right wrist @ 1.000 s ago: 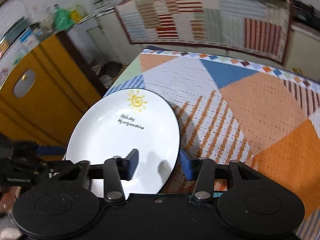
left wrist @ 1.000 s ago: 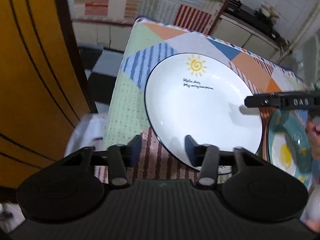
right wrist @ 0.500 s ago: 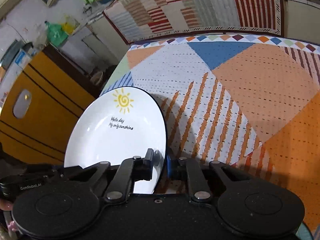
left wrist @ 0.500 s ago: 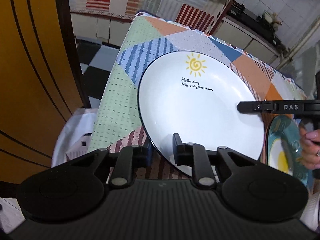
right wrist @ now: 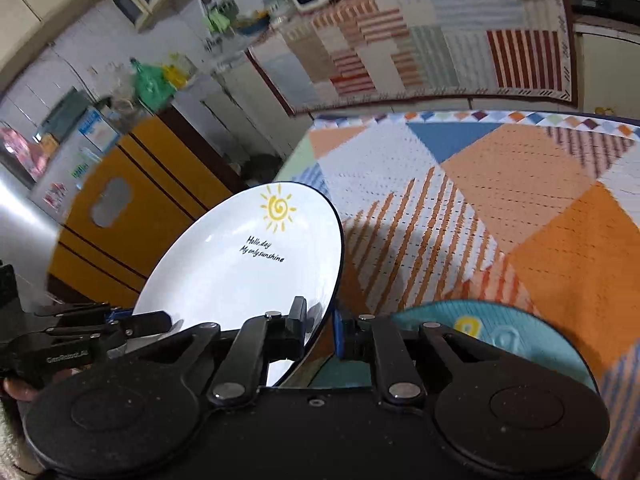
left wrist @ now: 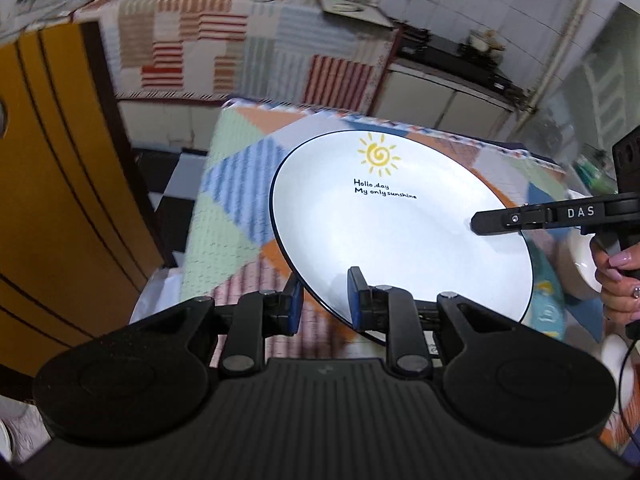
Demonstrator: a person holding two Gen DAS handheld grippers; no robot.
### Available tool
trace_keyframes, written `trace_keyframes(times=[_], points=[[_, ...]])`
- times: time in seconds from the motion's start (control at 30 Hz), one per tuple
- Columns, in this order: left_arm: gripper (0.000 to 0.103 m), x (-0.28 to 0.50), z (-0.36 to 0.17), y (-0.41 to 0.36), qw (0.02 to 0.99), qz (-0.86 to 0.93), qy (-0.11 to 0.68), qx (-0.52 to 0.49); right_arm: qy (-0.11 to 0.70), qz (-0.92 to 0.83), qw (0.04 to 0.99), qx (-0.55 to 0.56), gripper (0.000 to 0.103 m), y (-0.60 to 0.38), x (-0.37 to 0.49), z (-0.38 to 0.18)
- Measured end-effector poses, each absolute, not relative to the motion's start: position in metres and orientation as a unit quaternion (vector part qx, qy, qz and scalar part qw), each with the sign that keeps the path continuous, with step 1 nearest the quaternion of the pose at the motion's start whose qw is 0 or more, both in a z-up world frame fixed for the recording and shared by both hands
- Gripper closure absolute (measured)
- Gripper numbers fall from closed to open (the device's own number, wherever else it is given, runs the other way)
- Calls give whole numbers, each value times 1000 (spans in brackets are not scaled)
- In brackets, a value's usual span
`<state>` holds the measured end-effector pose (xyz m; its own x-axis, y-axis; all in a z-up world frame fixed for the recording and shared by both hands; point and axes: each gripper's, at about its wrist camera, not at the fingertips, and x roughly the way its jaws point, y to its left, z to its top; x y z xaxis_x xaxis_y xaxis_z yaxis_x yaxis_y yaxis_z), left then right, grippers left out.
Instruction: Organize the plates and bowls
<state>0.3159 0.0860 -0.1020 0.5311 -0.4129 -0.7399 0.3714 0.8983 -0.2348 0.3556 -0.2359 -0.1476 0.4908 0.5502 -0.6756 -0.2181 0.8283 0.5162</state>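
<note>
Glossy round white plate (left wrist: pixel 404 236), dark-rimmed, pinched by left gripper (left wrist: pixel 324 300) and right gripper (right wrist: pixel 320 330).

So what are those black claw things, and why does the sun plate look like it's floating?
Those are tongs that a person holds, one in each hand. Each has a small camera looking along its two fingers, so each picture is taken from one of the tongs.

In the left hand's picture, the left tongs pinch the near edge of the white plate with the yellow sun. The right tongs reach in from the side, and you can see the hand holding them.

In the right hand's picture, the right tongs pinch the plate's other edge. So it isn't floating: both tongs hold it, tilted, above the patchwork tablecloth. A teal plate lies on the cloth.
</note>
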Motion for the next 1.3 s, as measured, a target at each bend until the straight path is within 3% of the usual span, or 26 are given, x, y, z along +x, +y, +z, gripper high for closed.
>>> trace_keyframes(times=[0.37, 1.03, 1.3], points=[[82, 294, -93, 25, 851, -281, 444, -12, 406, 176, 876, 190, 85, -290, 278, -114], [81, 288, -137, -34, 802, -318, 505, 23, 464, 78, 858, 209, 84, -332, 234, -165], [79, 292, -135, -54, 792, -303, 527, 60, 479, 59, 861, 159, 81, -326, 234, -165]])
